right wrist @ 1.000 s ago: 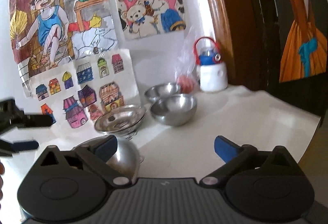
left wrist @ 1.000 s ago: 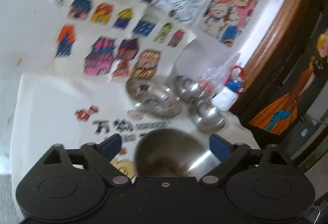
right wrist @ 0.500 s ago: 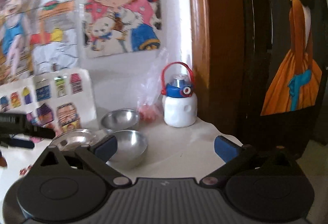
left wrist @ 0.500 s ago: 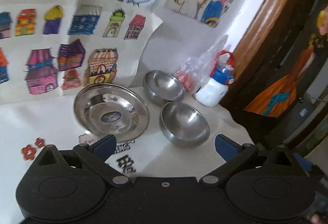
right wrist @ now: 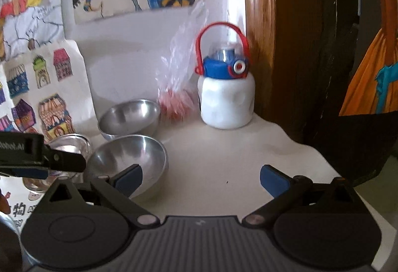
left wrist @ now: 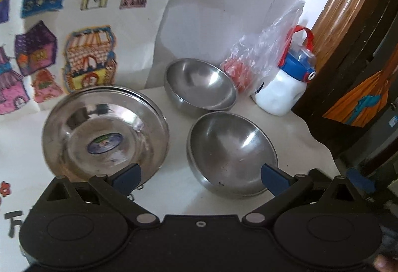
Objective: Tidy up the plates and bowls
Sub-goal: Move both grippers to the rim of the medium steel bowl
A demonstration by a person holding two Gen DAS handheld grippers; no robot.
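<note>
In the left wrist view a steel plate (left wrist: 104, 135) with a blue sticker lies on the white table, a near steel bowl (left wrist: 231, 152) to its right and a far steel bowl (left wrist: 199, 85) behind. My left gripper (left wrist: 200, 176) is open and empty, its right fingertip at the near bowl's rim. In the right wrist view the near bowl (right wrist: 129, 157) and far bowl (right wrist: 129, 117) sit at left, the plate (right wrist: 67, 147) partly hidden by the left gripper (right wrist: 42, 160). My right gripper (right wrist: 200, 176) is open and empty over bare table.
A white bottle with blue lid and red handle (left wrist: 283, 90) (right wrist: 226, 100) and a plastic bag with red contents (left wrist: 251, 65) (right wrist: 176, 102) stand by the wall. Drawings cover the wall. A wooden door frame (right wrist: 261, 30) borders the table's right edge.
Both grippers have moved forward toward the bowls and the wall. The dome-shaped steel item seen between the left fingers a second ago has left view. Both stay open.
</note>
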